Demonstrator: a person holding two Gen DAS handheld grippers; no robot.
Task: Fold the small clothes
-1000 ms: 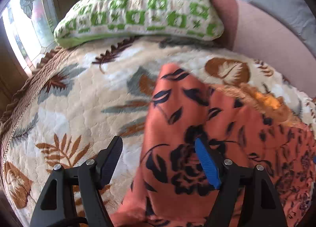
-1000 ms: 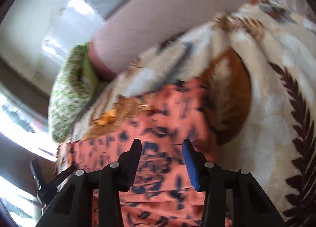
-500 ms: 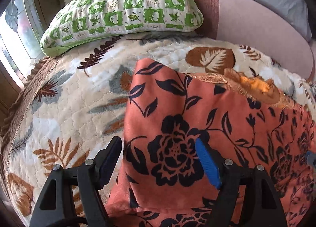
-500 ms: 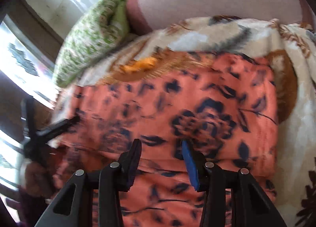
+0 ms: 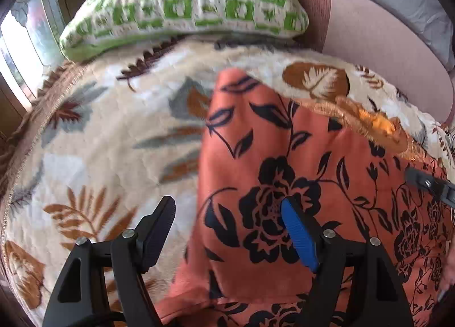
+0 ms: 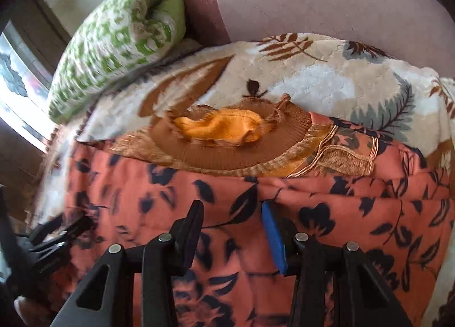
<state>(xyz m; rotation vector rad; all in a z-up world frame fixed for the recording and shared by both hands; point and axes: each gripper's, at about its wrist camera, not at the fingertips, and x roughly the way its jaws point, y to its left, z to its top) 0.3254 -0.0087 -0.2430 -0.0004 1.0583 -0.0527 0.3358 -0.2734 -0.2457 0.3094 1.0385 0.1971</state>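
Note:
An orange garment with a black flower print point(image 5: 284, 162) lies on the leaf-patterned blanket; it also fills the lower right wrist view point(image 6: 327, 213). Its brown knit collar with a yellow lining point(image 6: 227, 128) lies at the far edge. My left gripper point(image 5: 227, 221) is open and empty over the garment's left edge, one finger over the blanket, the blue-padded finger over the cloth. My right gripper point(image 6: 231, 219) is open and empty just above the garment's middle. The right gripper's tip point(image 5: 429, 184) shows at the right in the left wrist view; the left gripper point(image 6: 54, 236) shows at the lower left in the right wrist view.
A cream blanket with brown and grey leaves point(image 5: 99, 156) covers the seat. A green-and-white checked pillow point(image 5: 184, 5) lies at the back left. A pink padded backrest point(image 5: 384, 42) runs behind. A window point(image 5: 17, 42) is at the far left.
Both grippers shifted over the garment while staying open. The right wrist view moved closer to the collar, which now sits near its centre. The left wrist view drew back a little.

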